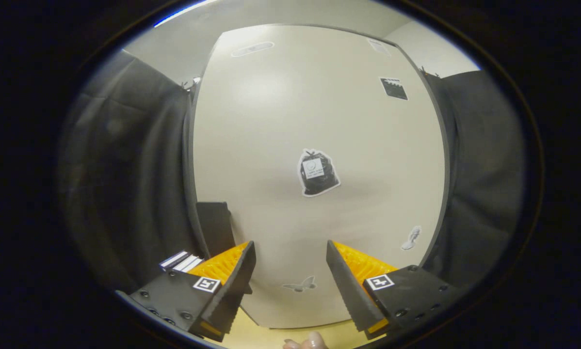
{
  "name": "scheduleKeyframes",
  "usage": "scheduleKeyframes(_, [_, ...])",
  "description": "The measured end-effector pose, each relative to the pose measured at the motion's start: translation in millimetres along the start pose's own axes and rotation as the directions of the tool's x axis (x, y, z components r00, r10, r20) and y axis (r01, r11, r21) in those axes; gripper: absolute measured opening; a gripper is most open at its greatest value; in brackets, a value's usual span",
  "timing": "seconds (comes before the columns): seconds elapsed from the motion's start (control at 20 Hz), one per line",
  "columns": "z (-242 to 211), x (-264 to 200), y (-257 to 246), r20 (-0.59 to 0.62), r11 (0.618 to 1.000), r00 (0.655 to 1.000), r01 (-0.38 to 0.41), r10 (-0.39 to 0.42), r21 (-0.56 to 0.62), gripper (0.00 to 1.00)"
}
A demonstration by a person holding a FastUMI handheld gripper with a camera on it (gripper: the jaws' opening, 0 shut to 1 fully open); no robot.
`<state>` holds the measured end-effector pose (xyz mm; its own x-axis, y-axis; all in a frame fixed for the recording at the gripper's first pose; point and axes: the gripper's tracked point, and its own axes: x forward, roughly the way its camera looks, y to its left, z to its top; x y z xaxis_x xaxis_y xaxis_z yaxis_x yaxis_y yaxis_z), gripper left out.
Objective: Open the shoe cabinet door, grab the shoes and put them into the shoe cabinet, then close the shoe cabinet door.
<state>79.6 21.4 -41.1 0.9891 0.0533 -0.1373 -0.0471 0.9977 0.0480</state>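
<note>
The gripper [290,252] is wide open and holds nothing. Just ahead of its fingers stands the big flat cream shoe cabinet door [271,121], shut. A black bag sticker [317,173] sits mid-door. The small stickers lower down are hard to make out.

The door [319,121] stands upright straight ahead of the gripper [290,264], beyond its two parted fingers, with nothing between them. Cloth [130,184] hangs to the left of the door, and more to its right. A sticker [317,173] sits near the door's middle, above the gap between the fingers; a small butterfly sticker [300,284] lies lower, between the fingertips. A panel [215,225] stands at the door's lower left, just behind the left finger. A fingertip [314,341] shows below the door's bottom edge.
</note>
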Motion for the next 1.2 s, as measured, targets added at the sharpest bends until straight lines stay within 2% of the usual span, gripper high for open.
scheduleKeyframes(0.85, [3.4,1.0,0.0,0.024,1.000,1.000,-0.004,0.004,-0.011,0.93])
scheduleKeyframes(1.2, [5.1,-1.0,-0.9,0.044,0.999,0.999,0.028,-0.026,-0.037,0.93])
